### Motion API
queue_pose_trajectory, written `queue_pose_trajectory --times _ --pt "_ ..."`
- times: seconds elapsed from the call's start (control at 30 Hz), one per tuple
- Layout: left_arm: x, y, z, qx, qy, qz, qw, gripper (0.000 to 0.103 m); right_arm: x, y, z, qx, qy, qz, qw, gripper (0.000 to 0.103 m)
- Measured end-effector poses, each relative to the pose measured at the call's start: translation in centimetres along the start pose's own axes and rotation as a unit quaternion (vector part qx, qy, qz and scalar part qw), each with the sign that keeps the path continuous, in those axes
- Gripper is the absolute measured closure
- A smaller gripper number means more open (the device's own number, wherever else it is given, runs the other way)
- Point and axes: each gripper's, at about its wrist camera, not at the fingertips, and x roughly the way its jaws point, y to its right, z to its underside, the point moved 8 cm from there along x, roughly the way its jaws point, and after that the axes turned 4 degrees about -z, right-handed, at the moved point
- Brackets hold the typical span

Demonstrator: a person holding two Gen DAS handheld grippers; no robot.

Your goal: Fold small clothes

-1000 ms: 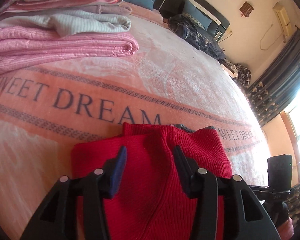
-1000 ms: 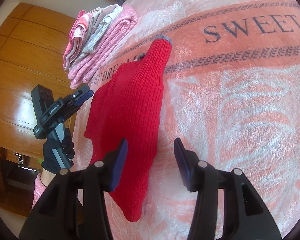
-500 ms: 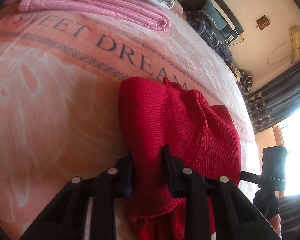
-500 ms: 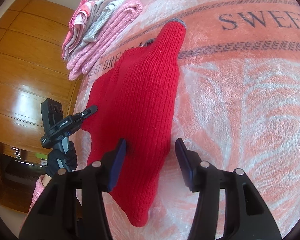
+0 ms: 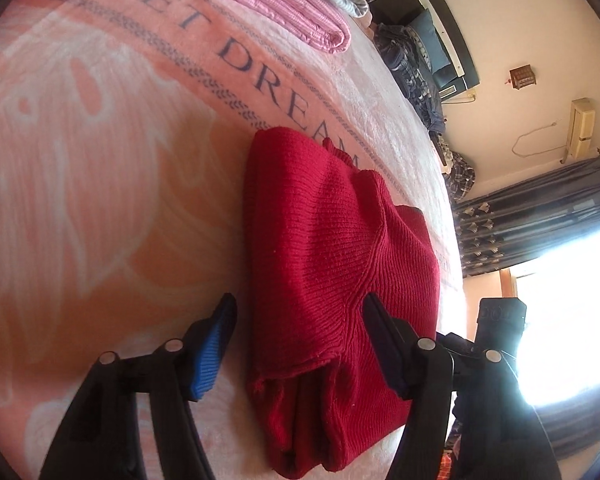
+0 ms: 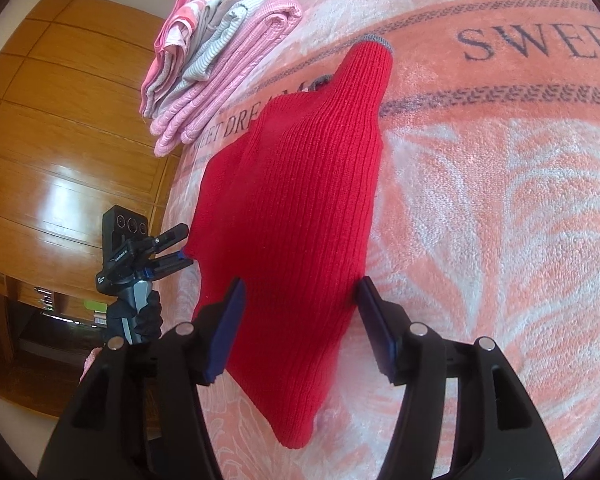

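Both my jaws stand apart, straddling the red ribbed knit sweater [image 6: 300, 208]. I'd pinch its near hem evenly, then fold away.

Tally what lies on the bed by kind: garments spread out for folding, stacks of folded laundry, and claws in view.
Red knitted sweater: 1
Stack of folded pink and grey laundry: 1
Claws, left claw and right claw, both open: 2
Total: 4

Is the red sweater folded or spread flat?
Partly folded: the red sweater lies doubled in layers at its near edge, one sleeve still stretched out.
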Motion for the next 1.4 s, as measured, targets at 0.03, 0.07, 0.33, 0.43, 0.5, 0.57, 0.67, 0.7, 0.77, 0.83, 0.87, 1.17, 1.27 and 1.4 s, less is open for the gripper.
queue_pose_trajectory --times 0.03,0.07,0.33,0.43,0.5,0.57,0.67,0.7,0.77,0.83,0.87,1.17,1.27,1.4 --pt "0.4 -0.2 0.3 -0.005 -0.008 0.004 1.0 0.036 0.1 0.0 0.0 -0.003 -0.002 0.002 1.0 0.044" --pt "0.7 -0.2 0.4 -0.005 -0.006 0.006 1.0 0.034 0.2 -0.2 0.0 -0.003 -0.002 0.001 1.0 0.043" --pt "2.8 1.7 0.5 0.006 -0.034 0.034 0.9988 0.021 1.3 0.8 -0.4 0.021 -0.007 -0.011 1.0 0.041" --pt "2.9 1.7 0.4 -0.015 -0.033 0.052 0.998 0.02 2.3 1.3 -0.2 0.041 -0.011 -0.038 0.998 0.041" --pt "3.4 2.2 0.8 -0.029 -0.041 0.069 0.9963 0.02 2.8 1.0 -0.5 0.043 -0.006 -0.046 0.998 0.039" --pt "4.2 3.6 1.8 -0.009 -0.066 0.076 0.9949 0.027 3.1 0.5 -0.8 0.037 -0.007 -0.044 0.998 0.038" --pt "5.3 4.0 3.4 0.002 -0.085 0.073 0.9936 0.057 3.3 0.3 -0.8 0.021 -0.003 -0.037 0.999 0.044" --pt "5.4 3.6 3.4 0.002 -0.083 0.067 0.9943 0.063 3.2 0.4 -0.7 0.019 0.0 -0.033 0.999 0.047" --pt "5.2 2.6 3.2 -0.027 -0.081 0.087 0.9925 0.073 3.0 0.3 -0.6 0.022 0.003 -0.039 0.999 0.058" --pt "5.0 2.5 3.1 -0.037 -0.076 0.104 0.991 0.075 2.5 -0.3 -0.5 0.014 0.006 -0.045 0.999 0.064" --pt "5.0 2.8 3.1 -0.032 -0.072 0.105 0.9914 0.076 2.1 -0.7 -0.6 0.007 0.007 -0.044 0.999 0.067" --pt "4.5 11.1 6.0 -0.013 -0.068 0.188 0.9797 0.077 -6.4 -2.8 1.8 -0.017 0.013 -0.029 0.999 0.069" --pt "5.5 13.8 9.7 -0.007 -0.081 0.19 0.9784 0.077 -9.7 -1.7 4.8 -0.012 0.004 -0.003 1.0 0.069" --pt "8.1 15.2 14.8 0.018 -0.112 0.164 0.9799 0.077 -10.8 2.2 9.8 0.018 -0.021 0.029 0.999 0.068"
